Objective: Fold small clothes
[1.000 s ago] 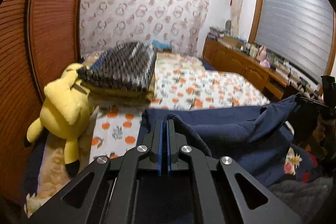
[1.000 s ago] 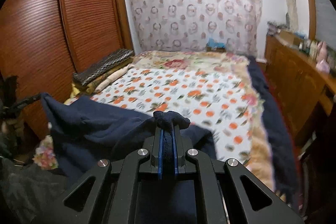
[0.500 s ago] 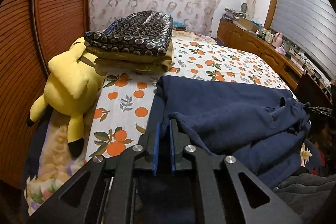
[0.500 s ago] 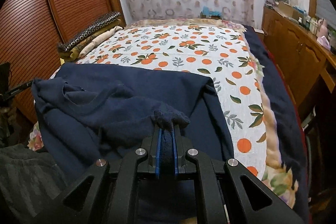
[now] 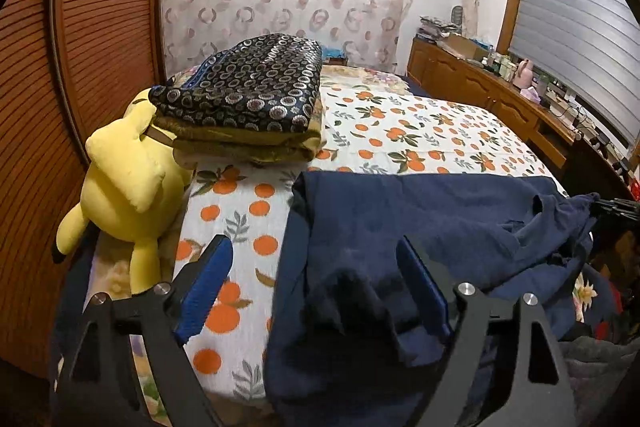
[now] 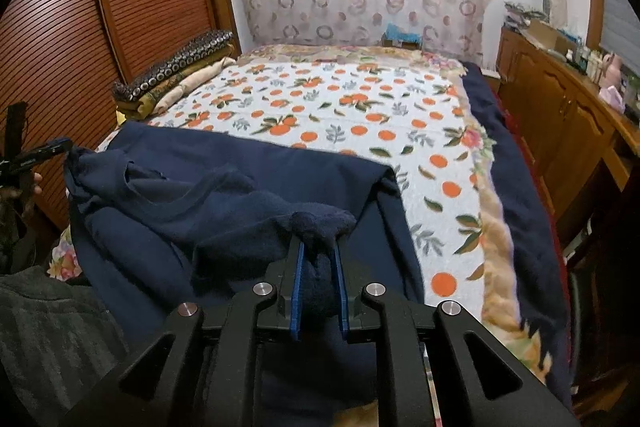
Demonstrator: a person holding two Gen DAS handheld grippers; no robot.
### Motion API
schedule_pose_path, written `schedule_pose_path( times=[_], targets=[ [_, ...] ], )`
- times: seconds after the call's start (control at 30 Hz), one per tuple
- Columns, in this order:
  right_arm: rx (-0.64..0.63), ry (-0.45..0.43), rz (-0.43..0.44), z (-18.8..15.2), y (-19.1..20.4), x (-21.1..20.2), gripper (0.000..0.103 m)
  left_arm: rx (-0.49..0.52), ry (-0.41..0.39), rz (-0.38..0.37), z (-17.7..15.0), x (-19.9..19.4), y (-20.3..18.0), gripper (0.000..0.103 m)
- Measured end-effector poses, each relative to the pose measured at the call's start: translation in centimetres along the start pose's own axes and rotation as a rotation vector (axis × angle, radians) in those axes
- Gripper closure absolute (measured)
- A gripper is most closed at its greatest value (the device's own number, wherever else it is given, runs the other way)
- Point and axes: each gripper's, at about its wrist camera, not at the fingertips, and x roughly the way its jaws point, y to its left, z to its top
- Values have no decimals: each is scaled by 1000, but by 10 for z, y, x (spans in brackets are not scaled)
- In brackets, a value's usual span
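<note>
From the left wrist view, the left tool (image 5: pixel 316 269) has just been opening and its two blue pads now stand wide apart. A bunched corner of the navy garment (image 5: pixel 432 223) lies loose between them, with neither pad pressing on it. The garment is spread over the near part of the bed (image 5: pixel 420 135), across the orange-patterned bedspread (image 5: pixel 240 211), with its rumpled right end near the right edge. To the left a yellow plush toy (image 5: pixel 128 187) leans against the bed's edge, touching a stack of folded blankets (image 5: pixel 248 107) that sits further back on the left.

From the right wrist view, the right tool (image 6: pixel 318 259) has just been opening a little, yet its pads are only narrowly apart and still pinch a thick wad of the navy garment (image 6: pixel 240 163), which bulges out above the tips. The garment lies flat on the near left part of the bed (image 6: pixel 532 227), its neckline and crumpled folds toward the left. The folded blankets (image 6: pixel 176 75) sit far left beside the wooden wardrobe (image 6: pixel 120 7).
</note>
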Motion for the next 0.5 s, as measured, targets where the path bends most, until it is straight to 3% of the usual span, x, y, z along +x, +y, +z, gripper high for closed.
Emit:
schedule_pose_path(
  times=[0.1,0.23,0.4,0.5],
  targets=[
    [-19,-24,-27,5,-2,-9,84,5,-7,8,9,5,1,19],
    [-29,-71,-51,14,-8,-22,57,16,-8,20,21,15,3,19],
    [-26,-81,-78,28,-12,-11,56,30,6,8,35,30,8,19],
    [-3,-63,-49,34,-15,11,53,17,19,15,43,40,13,19]
  ],
)
